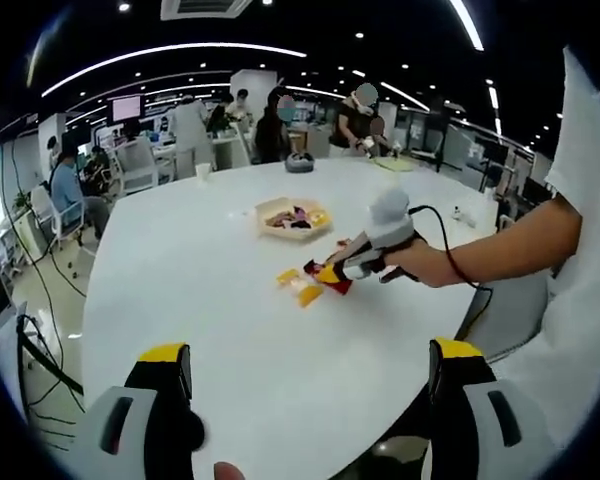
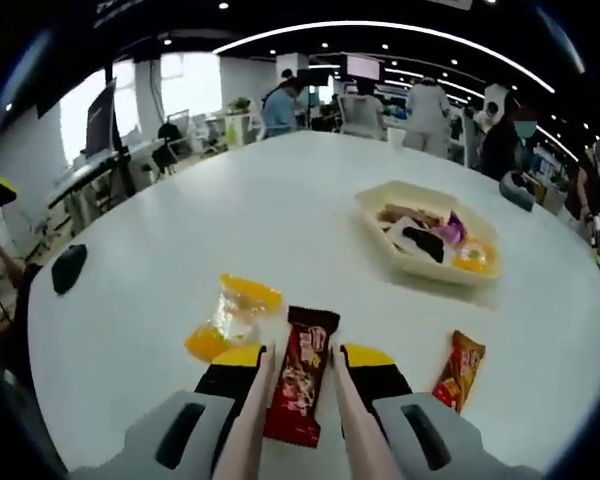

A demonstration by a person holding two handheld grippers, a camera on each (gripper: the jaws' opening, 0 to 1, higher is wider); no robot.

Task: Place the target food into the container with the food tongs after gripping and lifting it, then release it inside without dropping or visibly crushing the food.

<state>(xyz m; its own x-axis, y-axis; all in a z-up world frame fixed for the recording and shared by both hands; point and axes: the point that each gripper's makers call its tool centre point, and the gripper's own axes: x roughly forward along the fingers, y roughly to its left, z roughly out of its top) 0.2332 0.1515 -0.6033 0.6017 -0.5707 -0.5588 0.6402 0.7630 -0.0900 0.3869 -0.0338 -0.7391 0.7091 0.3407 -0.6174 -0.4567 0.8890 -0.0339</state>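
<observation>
The white counter spreads broad and bare toward its far edge. The beige container sits mid-counter, already holding wrapped snacks. Near the near edge, the right tool straddles a dark red snack bar with tong blades alongside it, not yet clenched. A yellow packet lies left, an orange bar right. The left tool hangs released above open counter, viewing the right tool from afar.
</observation>
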